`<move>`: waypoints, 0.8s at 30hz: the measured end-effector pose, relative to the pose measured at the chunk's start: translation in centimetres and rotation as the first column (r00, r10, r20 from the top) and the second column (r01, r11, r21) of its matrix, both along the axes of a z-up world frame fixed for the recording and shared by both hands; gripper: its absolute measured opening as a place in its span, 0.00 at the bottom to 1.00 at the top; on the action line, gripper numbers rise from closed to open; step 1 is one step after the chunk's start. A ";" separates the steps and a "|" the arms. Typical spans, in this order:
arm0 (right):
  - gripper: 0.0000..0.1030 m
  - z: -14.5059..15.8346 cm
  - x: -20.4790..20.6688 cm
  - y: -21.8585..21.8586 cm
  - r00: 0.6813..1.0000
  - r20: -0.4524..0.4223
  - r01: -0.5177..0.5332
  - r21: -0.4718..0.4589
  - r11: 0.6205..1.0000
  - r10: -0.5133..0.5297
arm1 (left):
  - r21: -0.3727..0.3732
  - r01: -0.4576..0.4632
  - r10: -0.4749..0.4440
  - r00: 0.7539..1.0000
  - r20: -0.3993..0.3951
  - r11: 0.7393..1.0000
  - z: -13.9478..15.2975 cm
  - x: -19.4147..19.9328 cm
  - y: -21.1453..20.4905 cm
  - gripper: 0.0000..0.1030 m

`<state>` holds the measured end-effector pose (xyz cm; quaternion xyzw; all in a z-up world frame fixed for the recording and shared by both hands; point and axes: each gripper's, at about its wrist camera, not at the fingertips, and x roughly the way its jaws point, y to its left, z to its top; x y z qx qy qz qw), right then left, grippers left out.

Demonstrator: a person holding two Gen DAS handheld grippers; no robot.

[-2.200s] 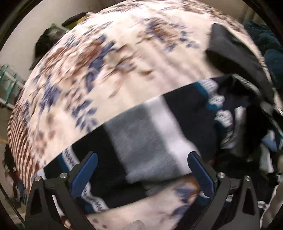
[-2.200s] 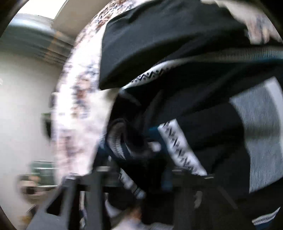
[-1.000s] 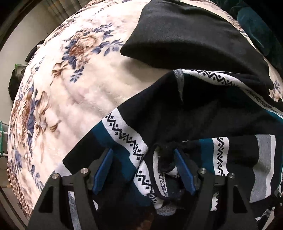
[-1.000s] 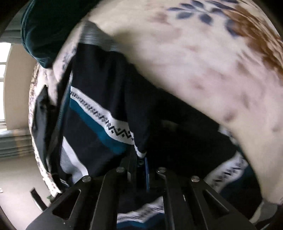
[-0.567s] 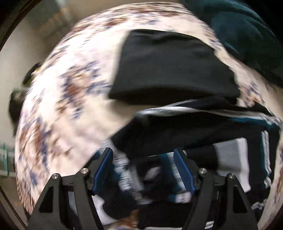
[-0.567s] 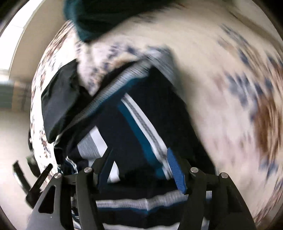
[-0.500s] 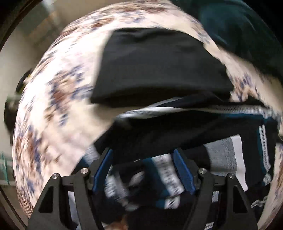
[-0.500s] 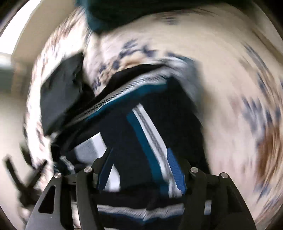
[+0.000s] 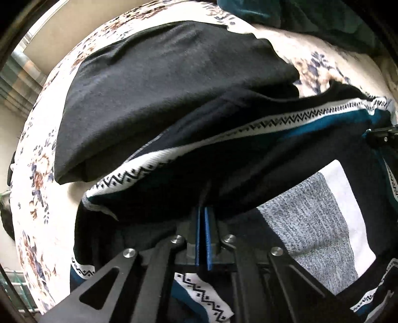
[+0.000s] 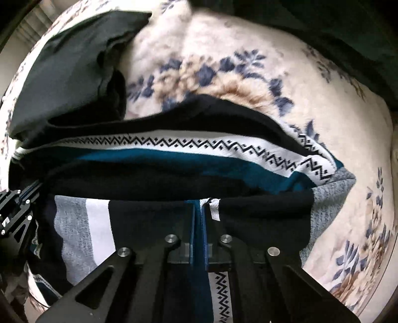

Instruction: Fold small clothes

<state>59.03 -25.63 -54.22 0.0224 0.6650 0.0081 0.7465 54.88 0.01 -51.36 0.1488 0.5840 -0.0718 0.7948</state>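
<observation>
A navy knitted sweater (image 9: 273,124) with teal stripes, white zigzag bands and grey and white blocks lies on a floral blanket (image 9: 42,174). My left gripper (image 9: 204,213) points steeply down. Its jaws are closing, and the blue pads are pressed together on a dark fold of the sweater. In the right wrist view my right gripper (image 10: 200,206) points straight down, its jaws closing on the sweater (image 10: 174,144) at a dark edge beside a small white label. The two grippers hold the same edge, some way apart. Each shows in the other's view: the right gripper (image 9: 378,135), the left gripper (image 10: 27,196).
A folded black garment (image 9: 161,82) lies on the blanket just beyond the sweater, and in the right wrist view this black garment (image 10: 62,62) sits at the upper left. Dark teal cloth (image 9: 298,15) is heaped at the far edge. Bare blanket (image 10: 248,62) stretches to the right.
Half a second ago both grippers hung open over the sweater while sweeping across it. Now both are shut on its dark edge, and the zigzag band is stretched between them.
</observation>
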 end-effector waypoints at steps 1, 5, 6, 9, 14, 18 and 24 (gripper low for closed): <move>0.05 0.6 -0.1 -0.7 1.000 0.004 0.003 0.008 1.000 -0.004 | -0.001 0.004 -0.004 1.000 0.002 1.000 0.2 0.3 0.2 0.02; 0.04 1.8 1.4 -2.2 1.000 0.012 0.023 0.027 0.999 -0.023 | -0.009 -0.001 0.001 1.000 -0.003 1.000 0.7 1.7 1.3 0.00; 0.04 2.0 2.0 -2.7 0.999 0.009 0.032 0.034 0.999 -0.033 | -0.009 -0.009 0.009 1.000 -0.001 1.000 0.5 1.8 1.1 0.00; 0.01 2.2 3.2 -3.6 0.999 0.009 0.047 0.024 0.999 -0.048 | -0.010 -0.070 0.070 0.998 0.000 0.998 0.8 4.6 2.7 0.00; 0.01 2.7 4.5 -5.5 0.996 -0.020 0.083 0.072 0.994 -0.082 | -0.135 -0.200 0.197 0.980 -0.029 0.971 2.6 5.4 5.8 0.02; 0.20 7.7 1.6 -8.9 0.982 0.061 0.164 0.189 0.968 -0.178 | -0.255 -0.307 0.316 0.949 -0.007 0.917 5.6 2.1 8.5 0.03; 0.80 9.2 -8.4 -5.9 0.970 0.076 0.219 0.124 0.968 -0.229 | -0.308 -0.482 0.506 0.862 0.000 0.821 6.4 -6.4 11.3 0.95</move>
